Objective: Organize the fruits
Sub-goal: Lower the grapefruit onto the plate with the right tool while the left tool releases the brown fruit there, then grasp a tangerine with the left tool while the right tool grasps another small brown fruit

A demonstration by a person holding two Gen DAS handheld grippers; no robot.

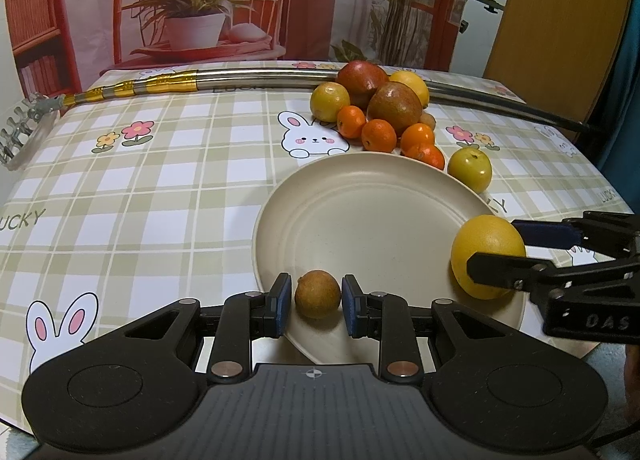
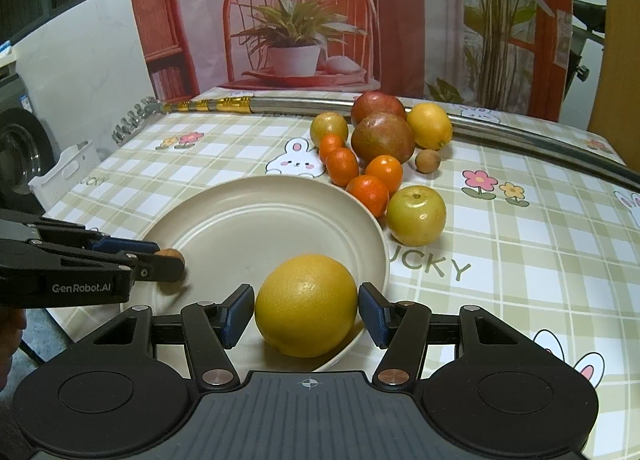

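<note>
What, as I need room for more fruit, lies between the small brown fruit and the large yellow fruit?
Only bare plate separates the small brown fruit and the large yellow fruit; both wrist views show it.

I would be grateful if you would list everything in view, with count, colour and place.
plate: one, cream, near edge of the table
large citrus fruit: one, yellow, on the plate's near right rim
small round fruit: one, brown, on the plate's near left rim
mandarins: four, orange, behind the plate
apple: one, yellow-green, right of the plate
far fruit pile: two reddish, two yellow, one small brown
metal pole: one, silver with gold bands, along the far edge
tablecloth: one, green check with rabbits
left gripper: black, shut on the small round fruit
right gripper: black, around the large citrus fruit
</note>
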